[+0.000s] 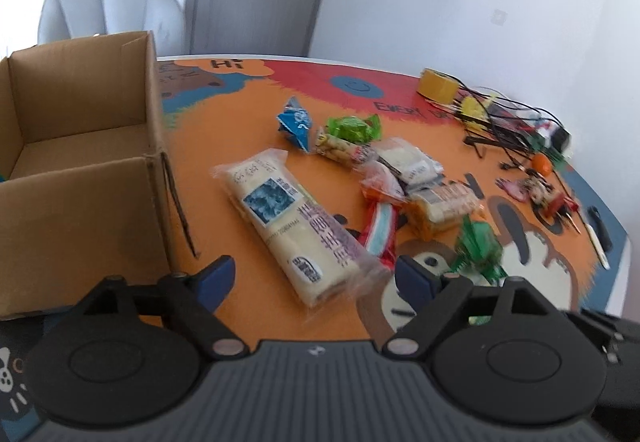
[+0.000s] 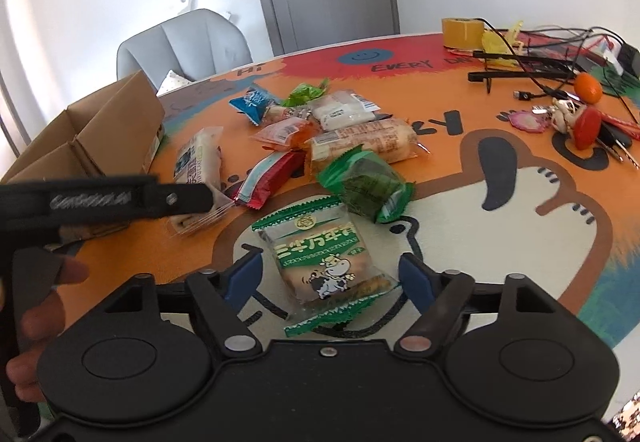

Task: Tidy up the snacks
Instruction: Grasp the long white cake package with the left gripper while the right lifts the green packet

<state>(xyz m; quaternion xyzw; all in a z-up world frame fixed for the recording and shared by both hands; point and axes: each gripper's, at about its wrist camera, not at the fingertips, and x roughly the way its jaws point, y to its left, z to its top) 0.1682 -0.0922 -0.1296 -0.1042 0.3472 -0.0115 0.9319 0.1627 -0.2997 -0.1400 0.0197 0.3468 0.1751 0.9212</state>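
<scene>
A pile of wrapped snacks lies on the orange cartoon table. In the left wrist view my left gripper (image 1: 316, 276) is open and empty, with the near end of a long cream bread pack (image 1: 292, 228) between its fingertips. An open cardboard box (image 1: 80, 145) stands to its left. In the right wrist view my right gripper (image 2: 332, 276) is open around a clear green-edged biscuit pack with a cow (image 2: 328, 266) that lies flat on the table. A dark green pack (image 2: 368, 187) lies just beyond it. The box (image 2: 100, 129) shows at the left.
Blue (image 2: 254, 101), green (image 2: 306, 91), orange (image 2: 286, 133) and red-striped (image 2: 268, 177) packets lie mid-table. A yellow tape roll (image 2: 462, 31), black cables (image 2: 532, 61), an orange fruit (image 2: 588, 87) and keys (image 2: 588, 125) sit far right. A grey chair (image 2: 180, 45) stands behind. The left gripper's handle (image 2: 100, 197) crosses the left side.
</scene>
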